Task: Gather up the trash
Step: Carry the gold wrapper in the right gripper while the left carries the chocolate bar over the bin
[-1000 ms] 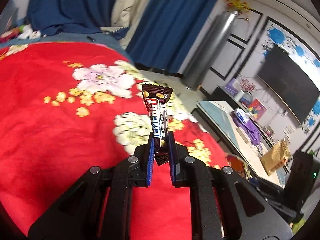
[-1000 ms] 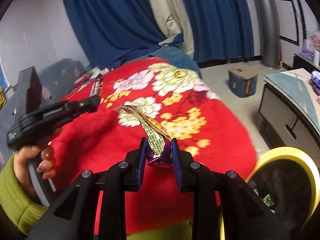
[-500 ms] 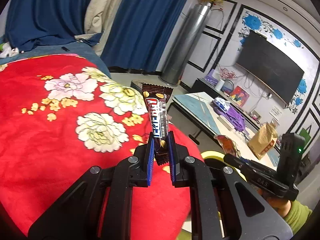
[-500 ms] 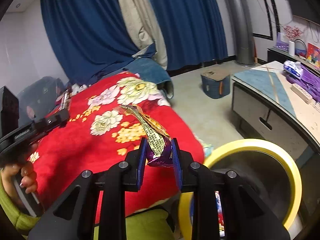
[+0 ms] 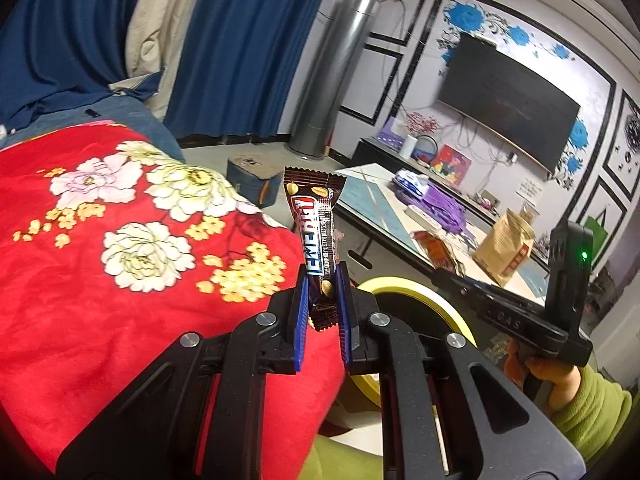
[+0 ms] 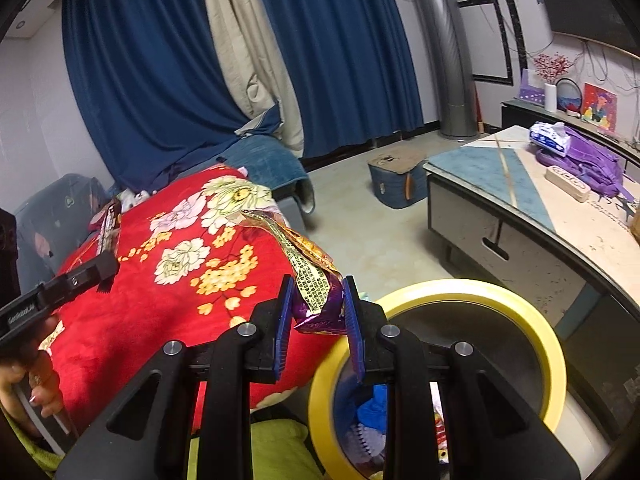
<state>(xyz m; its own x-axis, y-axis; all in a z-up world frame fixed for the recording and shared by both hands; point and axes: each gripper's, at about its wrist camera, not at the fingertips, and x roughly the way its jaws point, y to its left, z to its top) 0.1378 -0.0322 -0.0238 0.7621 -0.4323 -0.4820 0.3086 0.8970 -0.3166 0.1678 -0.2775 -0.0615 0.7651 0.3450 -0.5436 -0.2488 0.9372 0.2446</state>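
Red flowery blanket [image 5: 80, 280] lies behind your fingers. Your left gripper [image 5: 322, 312] pinches a brown shiny candy-bar wrapper [image 5: 316, 232], your right gripper [image 6: 318, 308] a crinkly purple-and-gold foil wrapper [image 6: 308, 276]. Next, let go above the round yellow-rimmed bin [image 6: 552, 360].

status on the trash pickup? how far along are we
Done: some trash already lies inside the yellow-rimmed bin.
In hand: the left gripper is shut on a brown snack bar wrapper; the right gripper is shut on a purple and gold wrapper, just beside the bin's rim.
Left: drop both wrappers in. Small items at the red blanket's far edge may be trash too; can't tell.
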